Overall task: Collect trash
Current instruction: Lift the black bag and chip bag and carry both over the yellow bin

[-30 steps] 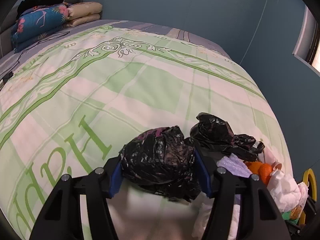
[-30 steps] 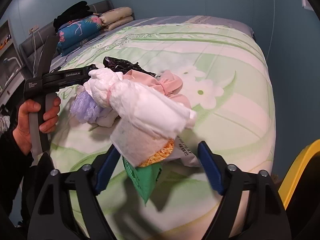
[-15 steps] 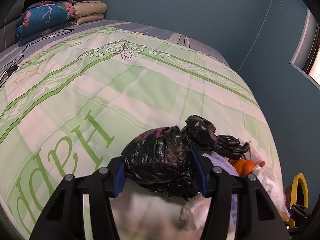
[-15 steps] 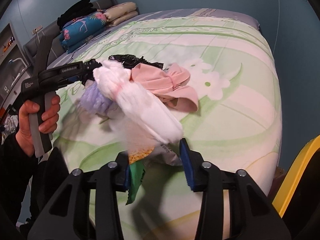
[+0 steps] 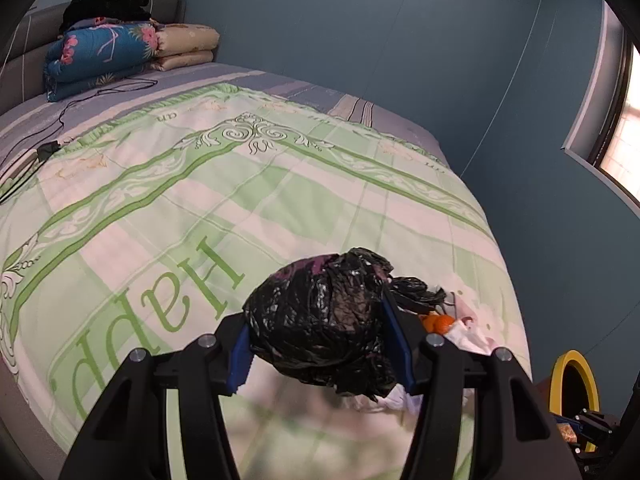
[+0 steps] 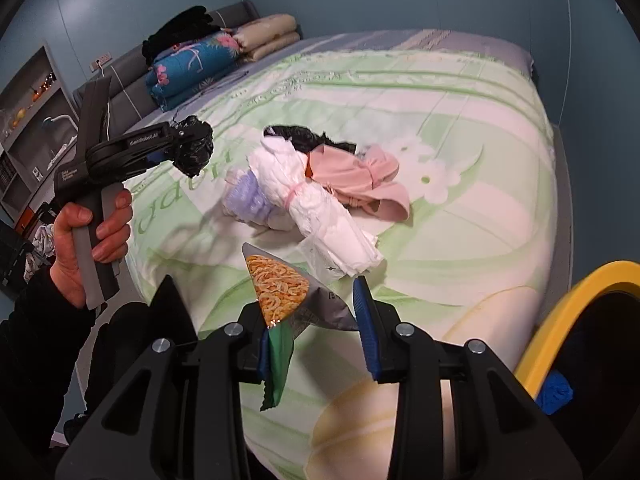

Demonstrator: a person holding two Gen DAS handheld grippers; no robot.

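Note:
My left gripper (image 5: 320, 344) is shut on a crumpled black plastic bag (image 5: 324, 316) and holds it above the bed; it also shows in the right wrist view (image 6: 192, 146). My right gripper (image 6: 314, 328) holds a snack wrapper (image 6: 280, 292) with orange printing and a green end between its fingers, lifted off the bed. On the green and white bedspread (image 6: 460, 128) lie a white bundle (image 6: 320, 204), a purple wad (image 6: 244, 196), a pink cloth (image 6: 360, 180) and a second black bag (image 6: 300, 136).
A yellow-rimmed bin (image 6: 580, 320) stands at the bed's right corner, with something blue inside; it also shows in the left wrist view (image 5: 572, 388). Folded blankets (image 5: 120, 52) are stacked at the head of the bed. A cable (image 5: 52, 148) lies on the far left.
My right gripper closed on the snack wrapper and pulled it back from under the white bundle. My left gripper lifted the black bag higher off the bed.

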